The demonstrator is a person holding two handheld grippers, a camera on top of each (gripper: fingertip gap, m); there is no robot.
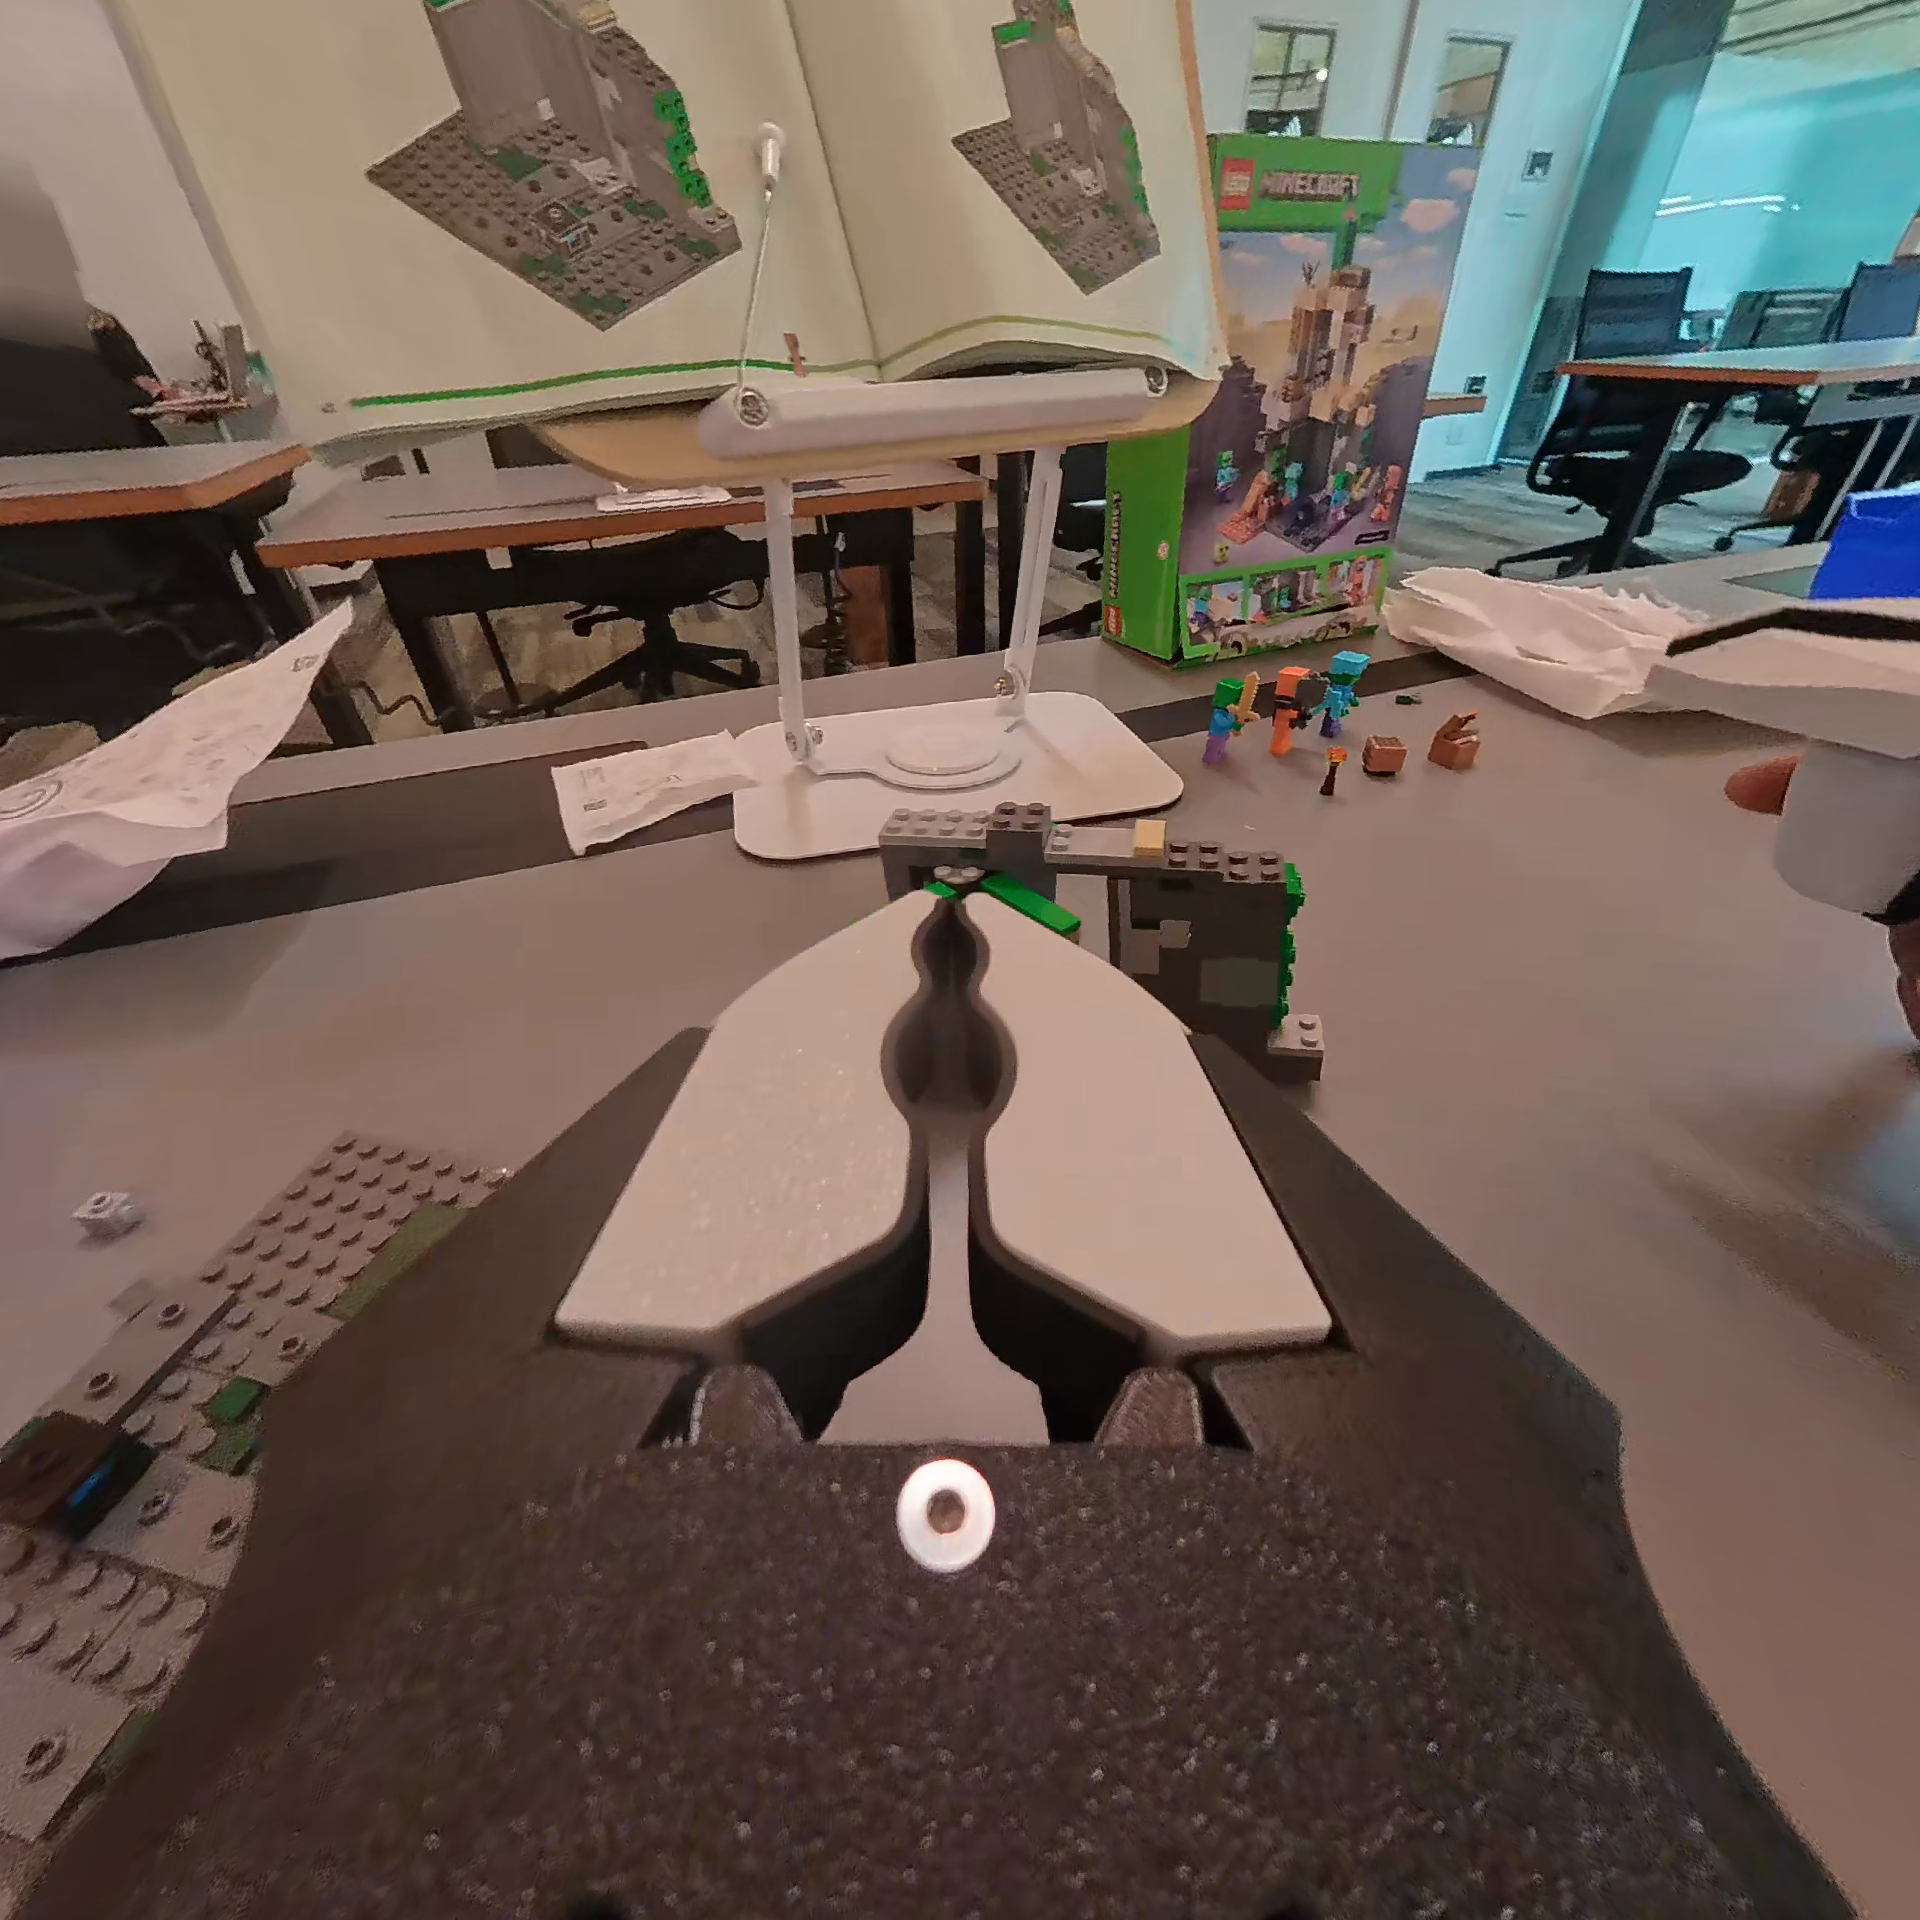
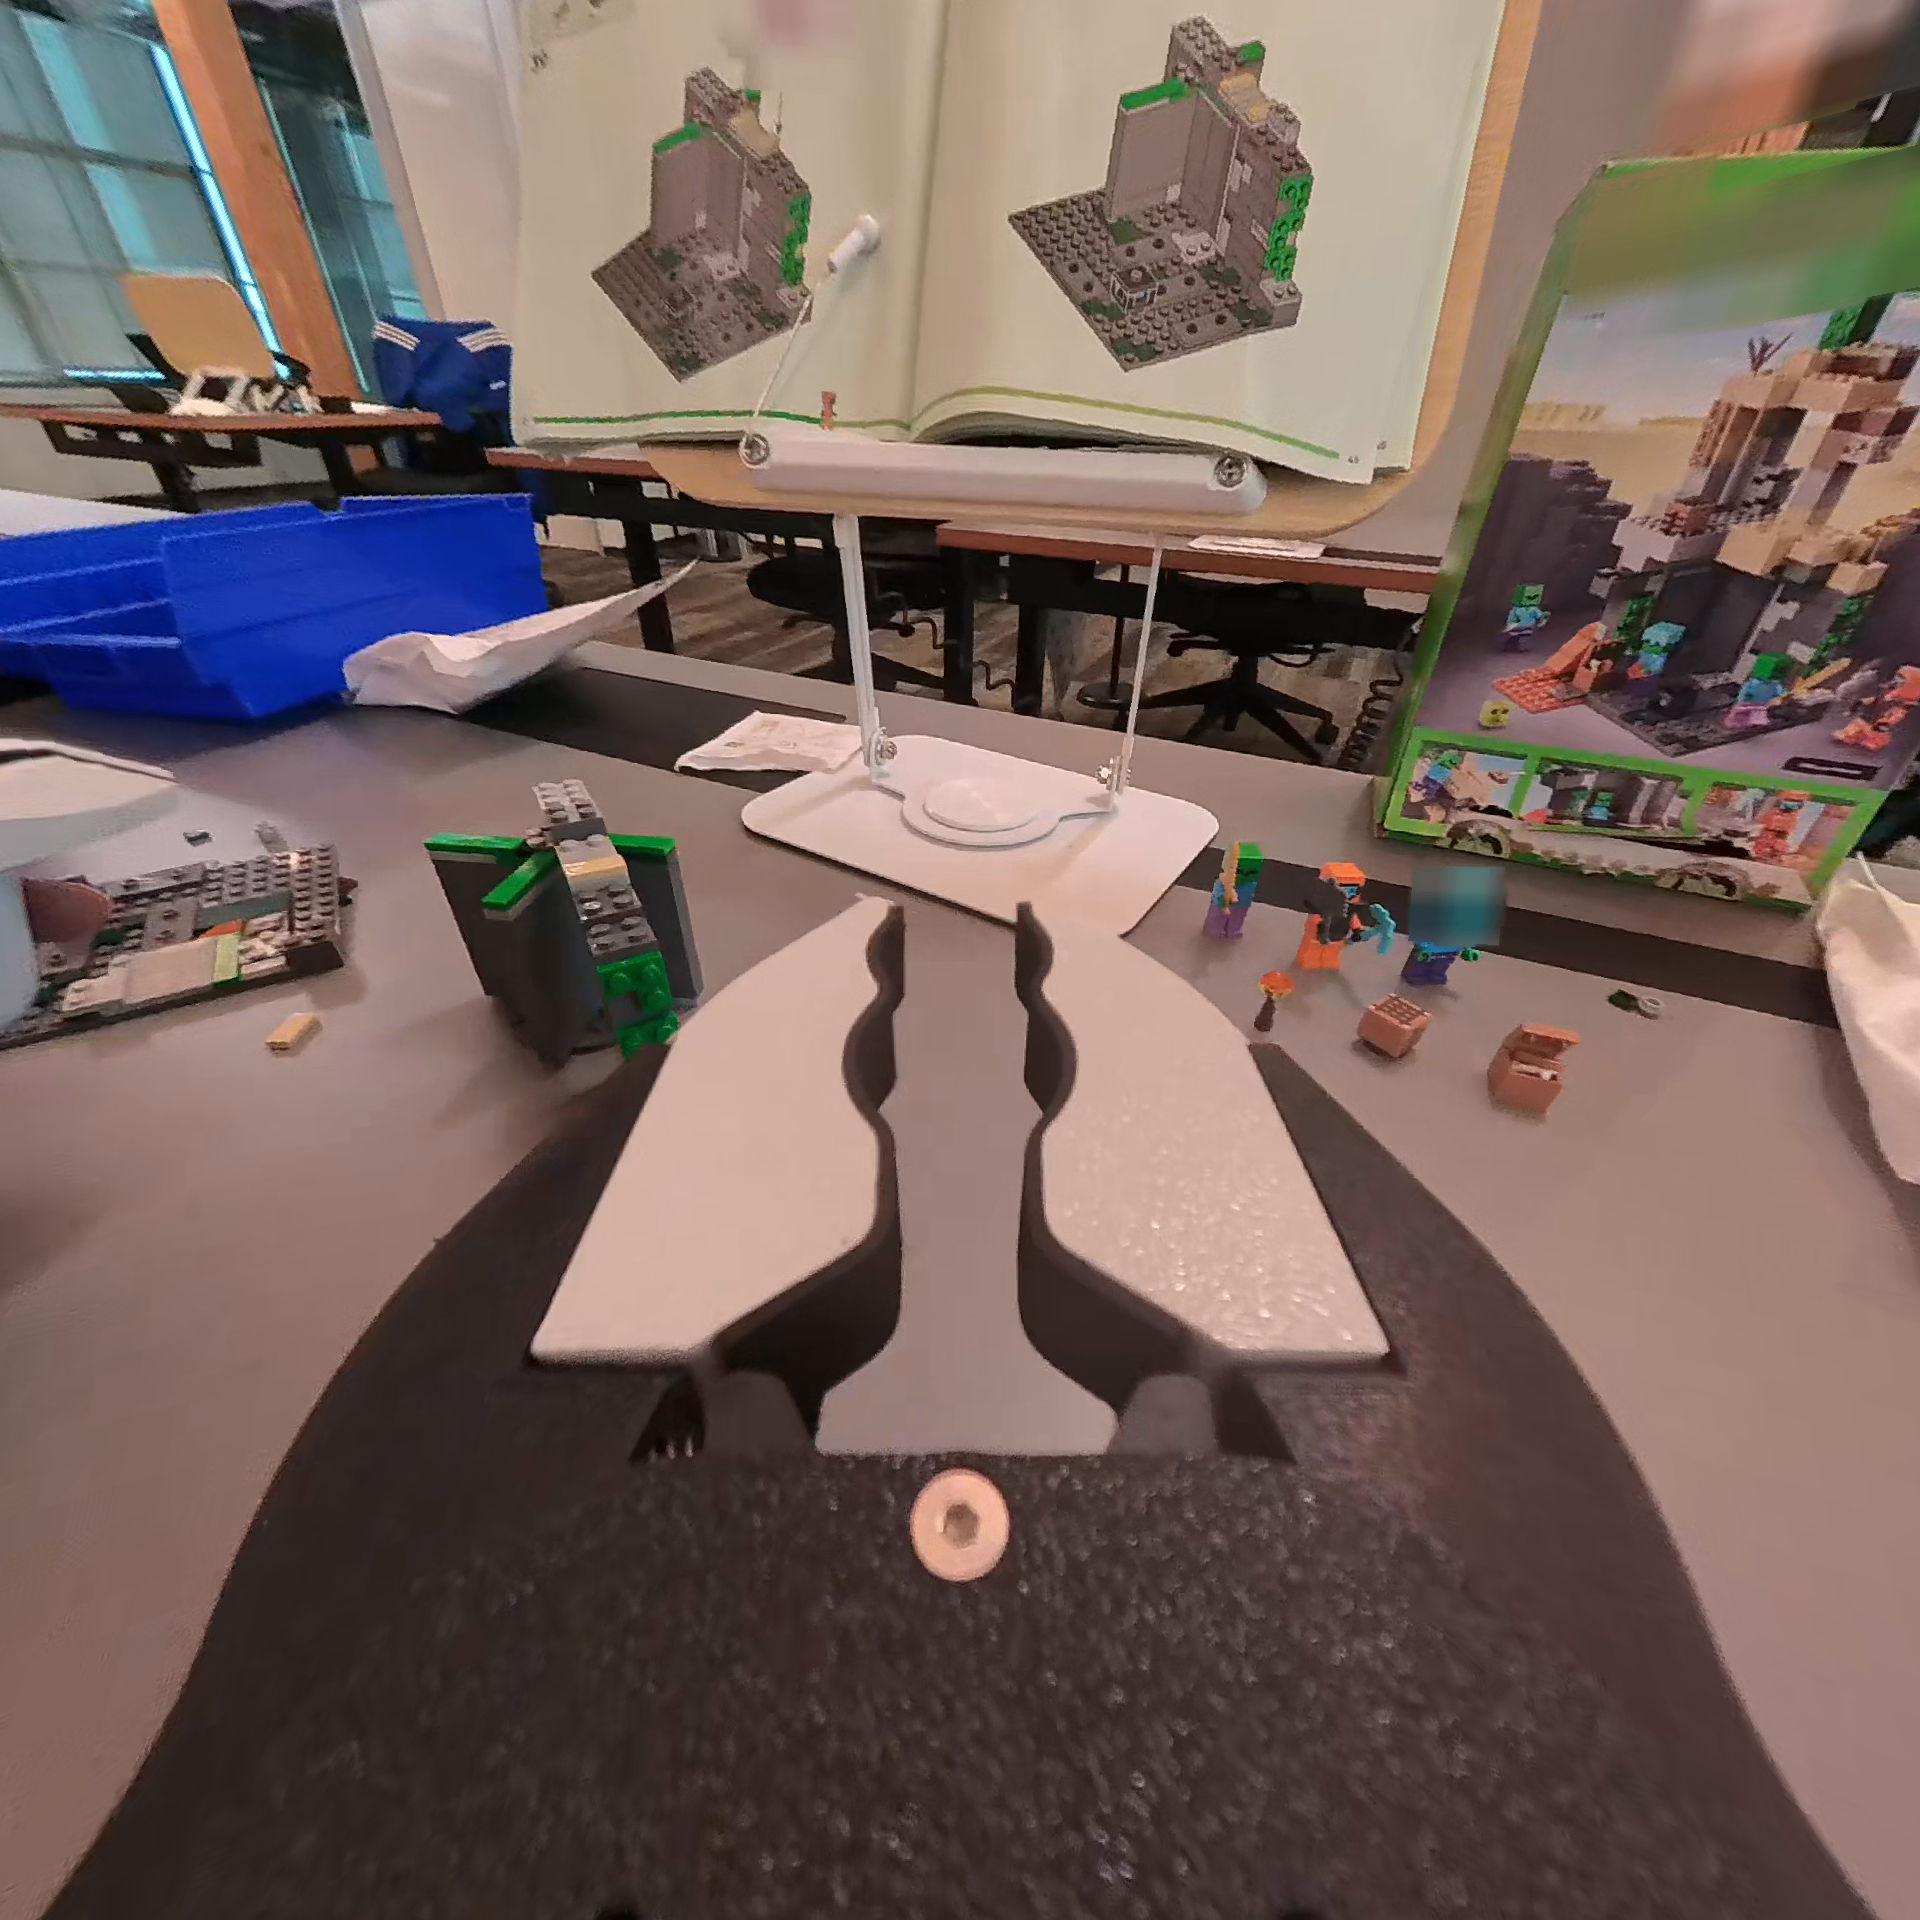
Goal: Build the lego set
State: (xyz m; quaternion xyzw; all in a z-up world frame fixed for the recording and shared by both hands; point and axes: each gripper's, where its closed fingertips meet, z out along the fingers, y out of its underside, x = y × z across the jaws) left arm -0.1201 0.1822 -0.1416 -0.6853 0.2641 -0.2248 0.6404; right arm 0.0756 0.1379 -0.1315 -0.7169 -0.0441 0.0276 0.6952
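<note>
A dark grey Lego wall section (image 1: pixel 1216 956) with green plates on top stands on the grey table; it also shows in the right wrist view (image 2: pixel 566 935). A grey studded baseplate (image 1: pixel 301 1247) lies at the lower left, also seen in the right wrist view (image 2: pixel 177 935). My left gripper (image 1: pixel 951 902) is shut, its tips lined up in front of the wall's green plates; I see nothing clearly held. My right gripper (image 2: pixel 958 920) is open and empty above the table, to the right of the wall. It shows at the right edge of the left wrist view (image 1: pixel 1818 665).
An open instruction book (image 2: pixel 987 229) sits on a white stand (image 2: pixel 977 821) behind. The set's box (image 2: pixel 1662 582), three minifigures (image 2: pixel 1340 925) and brown pieces (image 2: pixel 1527 1065) are to the right. A tan tile (image 2: pixel 291 1029), a small grey piece (image 1: pixel 104 1214), paper bags (image 1: pixel 1538 634) and a blue bin (image 2: pixel 260 613) lie around. Left tips to right tips: about 20 cm. The grey studded baseplate (image 1: pixel 301 1247) lies some 20 cm from my left tips, 35 cm from my right tips. Seen from the right wrist view (image 2: pixel 240 879) as well.
</note>
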